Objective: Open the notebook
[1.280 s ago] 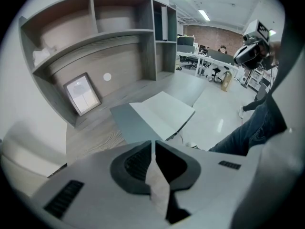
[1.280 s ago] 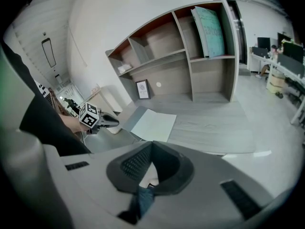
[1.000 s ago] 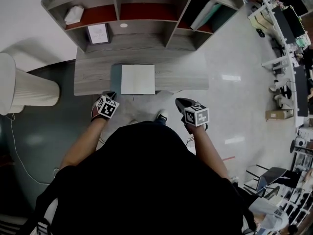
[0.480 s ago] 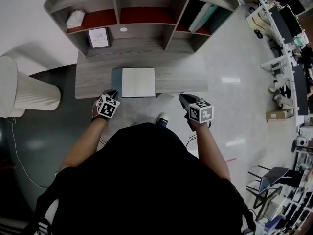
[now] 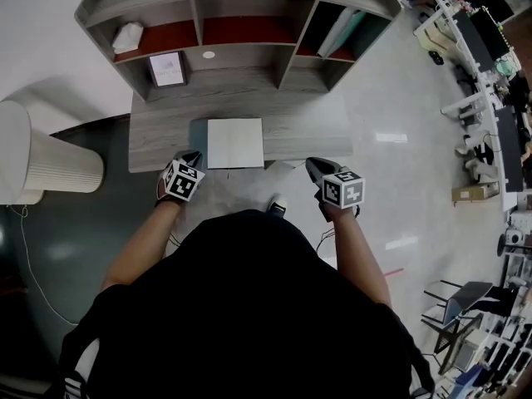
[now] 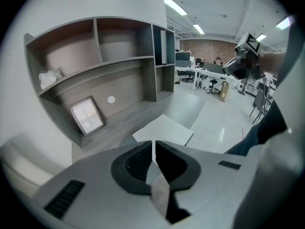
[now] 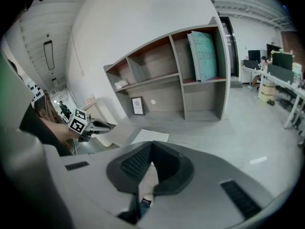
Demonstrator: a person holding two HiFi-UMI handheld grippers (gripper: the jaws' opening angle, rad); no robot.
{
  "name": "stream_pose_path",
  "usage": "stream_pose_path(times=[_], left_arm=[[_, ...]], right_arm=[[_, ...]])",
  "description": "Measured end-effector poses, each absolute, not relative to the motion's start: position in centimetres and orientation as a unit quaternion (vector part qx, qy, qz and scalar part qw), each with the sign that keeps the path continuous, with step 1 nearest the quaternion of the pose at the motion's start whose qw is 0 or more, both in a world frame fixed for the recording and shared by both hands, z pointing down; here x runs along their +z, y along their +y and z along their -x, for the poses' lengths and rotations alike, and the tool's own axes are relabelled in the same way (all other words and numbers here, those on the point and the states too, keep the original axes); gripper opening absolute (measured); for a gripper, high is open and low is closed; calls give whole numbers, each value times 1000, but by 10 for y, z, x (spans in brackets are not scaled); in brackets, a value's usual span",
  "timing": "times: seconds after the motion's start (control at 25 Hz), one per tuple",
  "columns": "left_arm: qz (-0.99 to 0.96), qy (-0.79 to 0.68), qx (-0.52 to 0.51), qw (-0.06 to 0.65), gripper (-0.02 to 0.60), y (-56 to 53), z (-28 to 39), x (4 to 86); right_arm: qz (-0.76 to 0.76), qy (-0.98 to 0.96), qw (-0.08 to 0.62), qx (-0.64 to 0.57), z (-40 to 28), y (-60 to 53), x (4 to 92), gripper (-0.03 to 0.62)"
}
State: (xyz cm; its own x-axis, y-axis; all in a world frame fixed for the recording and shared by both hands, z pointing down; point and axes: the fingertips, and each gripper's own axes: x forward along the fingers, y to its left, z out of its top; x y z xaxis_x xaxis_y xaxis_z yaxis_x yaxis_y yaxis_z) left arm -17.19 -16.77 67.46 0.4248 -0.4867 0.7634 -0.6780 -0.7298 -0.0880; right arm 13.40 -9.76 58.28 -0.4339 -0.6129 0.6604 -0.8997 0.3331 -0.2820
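White square notebook (image 5: 235,142), seemingly closed, lies flat on grey wood-grain desk (image 5: 158,135); I hold left gripper (image 5: 191,157) and right gripper (image 5: 310,165) off the desk's near edge, either side (jaws together, nothing between).

This is looking like a big office. Rows of desks (image 5: 450,17) with dark screens (image 5: 482,33) are standing at 2 o'clock. Long lights (image 6: 174,5) are shining on the ceiling. A gray shelf desk (image 5: 166,135) is sitting at 12 o'clock.
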Motion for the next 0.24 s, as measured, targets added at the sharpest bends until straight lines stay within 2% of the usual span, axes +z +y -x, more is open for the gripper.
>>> stream_pose_path(times=[0.24], left_arm=[[-839,-352,398,119,26,-174,173,665]], right_arm=[[-496,-781,213,315,-142,-102,571,2]])
